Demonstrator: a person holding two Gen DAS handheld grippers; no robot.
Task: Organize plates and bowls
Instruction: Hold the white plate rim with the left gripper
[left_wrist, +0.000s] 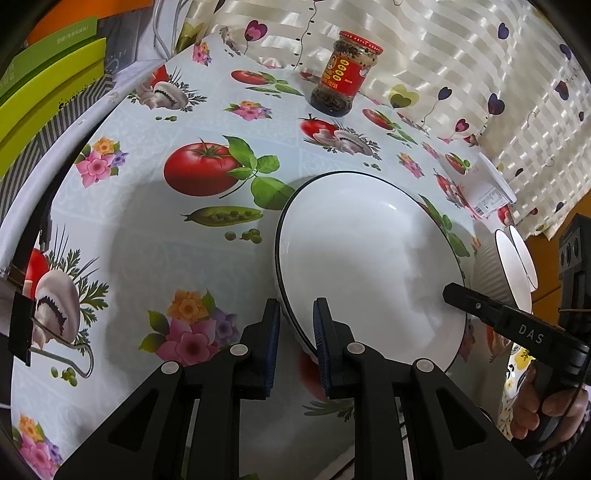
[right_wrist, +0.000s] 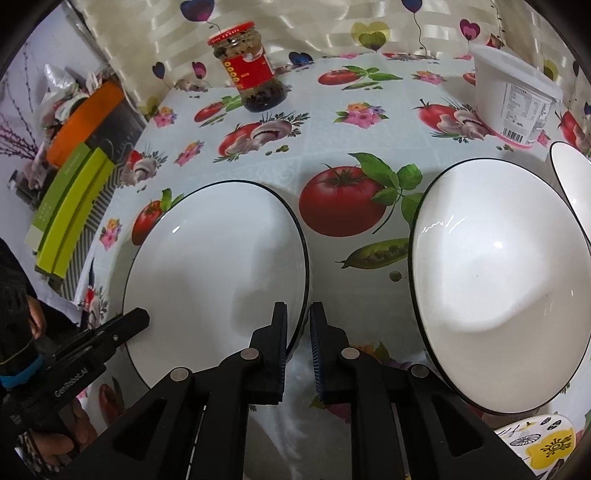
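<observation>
With both your left gripper and right gripper pinching opposite rims of the white plate at lower centre, keep it level and carry it steadily toward the white bowl at frame right.

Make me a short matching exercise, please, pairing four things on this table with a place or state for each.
Things:
1. white plate
2. jar
3. white tub
4. white bowl

Descriptions:
A. red lid, at the table's far edge
B. rim pinched by both grippers
C. barcode label on its side
D. stands free, right of the tomato print

Pairs: 1-B, 2-A, 3-C, 4-D
</observation>
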